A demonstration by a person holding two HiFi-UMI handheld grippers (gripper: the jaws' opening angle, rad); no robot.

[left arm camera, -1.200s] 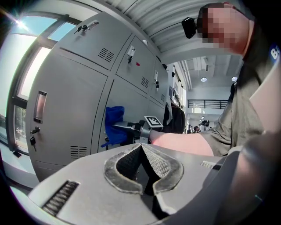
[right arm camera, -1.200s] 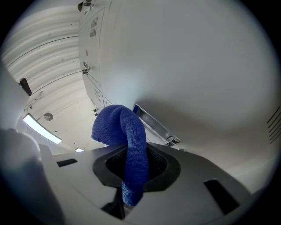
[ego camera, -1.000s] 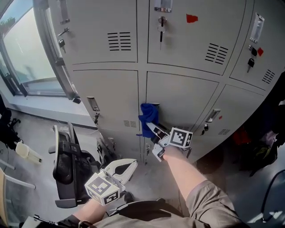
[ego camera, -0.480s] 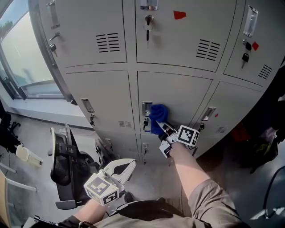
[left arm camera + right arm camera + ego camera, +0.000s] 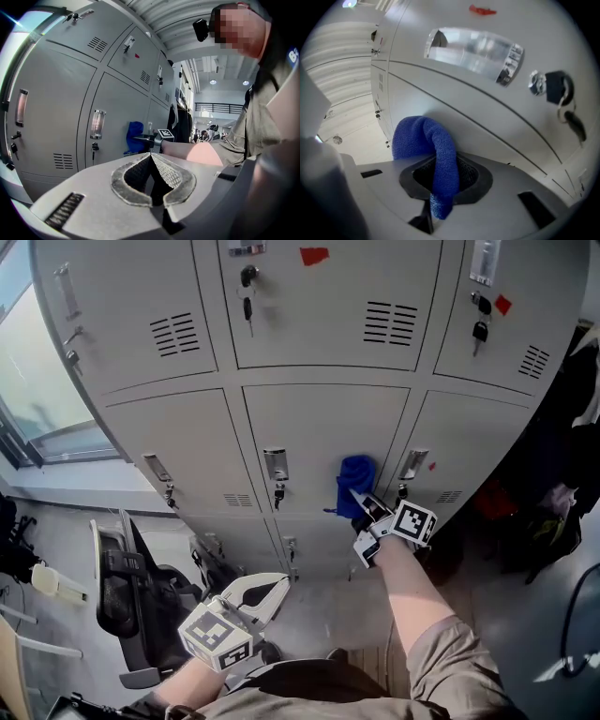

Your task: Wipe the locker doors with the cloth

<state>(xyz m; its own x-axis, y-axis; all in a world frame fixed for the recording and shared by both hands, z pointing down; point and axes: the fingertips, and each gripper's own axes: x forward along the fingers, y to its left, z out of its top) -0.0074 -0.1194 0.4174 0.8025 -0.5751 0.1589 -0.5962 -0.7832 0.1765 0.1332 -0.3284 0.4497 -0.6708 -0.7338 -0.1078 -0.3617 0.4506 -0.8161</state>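
Observation:
The grey locker doors (image 5: 309,423) fill the upper part of the head view. A blue cloth (image 5: 356,474) is pressed against the right edge of the lower middle door, with my right gripper (image 5: 367,506) shut on it. In the right gripper view the cloth (image 5: 436,150) bulges out between the two jaws of that gripper (image 5: 440,180), close to the door face. My left gripper (image 5: 270,589) hangs low near my body, away from the lockers, shut and with nothing in it. From the left gripper view (image 5: 151,161) the cloth (image 5: 135,137) shows far off.
A black office chair (image 5: 122,587) stands on the floor at the left, below a window (image 5: 28,399). Dark bags and clothes (image 5: 553,512) sit at the right. Keys (image 5: 247,292) hang from upper locks. A metal handle (image 5: 275,465) and another (image 5: 411,465) stick out of the lower doors.
My right gripper has carried the cloth rightward across the lower middle door, from its left edge by the handle to its right edge. The left gripper has stayed put.

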